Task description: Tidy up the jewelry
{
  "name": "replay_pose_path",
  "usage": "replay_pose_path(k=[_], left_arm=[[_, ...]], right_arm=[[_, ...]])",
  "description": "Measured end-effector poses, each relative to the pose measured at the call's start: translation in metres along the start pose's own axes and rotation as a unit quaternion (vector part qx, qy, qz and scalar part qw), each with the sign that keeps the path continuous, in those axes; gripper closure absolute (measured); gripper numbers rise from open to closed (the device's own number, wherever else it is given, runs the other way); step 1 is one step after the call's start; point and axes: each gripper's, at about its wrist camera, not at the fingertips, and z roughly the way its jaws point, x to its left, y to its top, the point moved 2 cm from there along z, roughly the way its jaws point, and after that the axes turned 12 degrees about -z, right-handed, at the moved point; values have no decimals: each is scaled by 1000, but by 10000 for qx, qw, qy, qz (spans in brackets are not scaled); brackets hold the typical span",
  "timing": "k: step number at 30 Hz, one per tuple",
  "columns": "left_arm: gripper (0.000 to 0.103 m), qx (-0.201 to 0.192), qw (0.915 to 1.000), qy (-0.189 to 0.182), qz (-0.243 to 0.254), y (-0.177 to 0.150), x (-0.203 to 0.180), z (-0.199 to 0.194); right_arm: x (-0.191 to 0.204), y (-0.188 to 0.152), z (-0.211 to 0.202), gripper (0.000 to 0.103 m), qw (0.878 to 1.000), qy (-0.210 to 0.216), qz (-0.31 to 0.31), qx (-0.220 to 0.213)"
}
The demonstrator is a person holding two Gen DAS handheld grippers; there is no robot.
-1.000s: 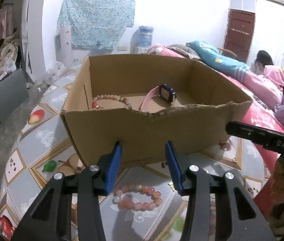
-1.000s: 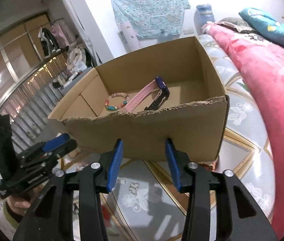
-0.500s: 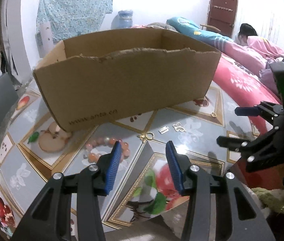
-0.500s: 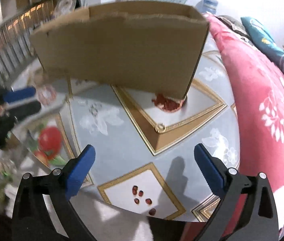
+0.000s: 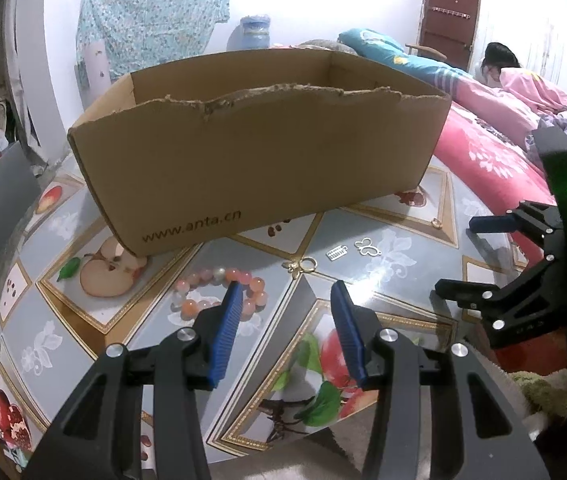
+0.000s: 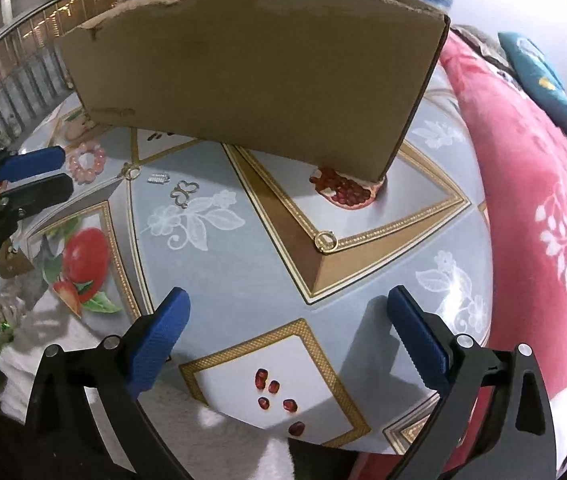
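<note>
The gold ring (image 6: 325,241), lying before the cardboard box (image 6: 251,64), looked tiny, hard and slippery, best pinched across its band. The right gripper (image 6: 287,320) gaped empty above it; the left gripper (image 5: 286,316) stood half apart, empty.

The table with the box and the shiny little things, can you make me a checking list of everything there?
Surface: round table with a glossy fruit-and-flower print.
Job's things: cardboard box standing open on the table; pink bead bracelet, gold charm, small silver comb piece, silver butterfly outline and gold ring lying loose in front of the box.
Clutter: nothing seen on the table.
Grippers: left gripper partly open over the table by the bracelet, holding nothing; right gripper, jaws just opened wide, holding nothing, ring ahead of it.
Cables: nothing seen.
Surroundings: bed with red floral blanket, a person on it, brown door.
</note>
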Motion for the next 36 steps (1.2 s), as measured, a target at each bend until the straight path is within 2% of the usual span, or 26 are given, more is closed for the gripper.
replay_pose_path(k=[2, 5, 9, 11, 16, 22, 26, 28, 33, 36], left_arm=[[58, -1, 10000, -52, -2, 0, 0, -1], [58, 43, 9997, -247, -34, 0, -2, -2], [58, 160, 9977, -645, -164, 2, -6, 3], [58, 179, 9971, -720, -179, 2, -8, 5], [58, 329, 9968, -669, -274, 3, -5, 19], [58, 336, 9974, -243, -587, 6, 24, 26], [58, 268, 9974, 47, -660, 8, 37, 26], [58, 249, 9975, 8, -665, 10, 37, 25], [58, 162, 9992, -299, -216, 13, 8, 22], [58, 162, 9994, -256, 186, 12, -10, 27]], right_arm=[[0, -1, -6, 8, 9999, 51, 71, -52], [-3, 3, -20, 8, 9991, -189, 128, -371], [-6, 4, -30, 9, 9967, 182, 324, -723], [-7, 8, -30, 12, 9953, 320, 436, -801], [-11, 14, -28, 16, 9922, 568, 624, -923], [-12, 14, -27, 20, 9904, 689, 694, -976], [-12, 12, -22, 27, 9892, 799, 759, -962], [-12, 11, -20, 34, 9884, 868, 812, -949], [-8, 10, -19, 52, 9857, 1054, 813, -1035], [-5, 9, -17, 54, 9854, 1110, 790, -1023]])
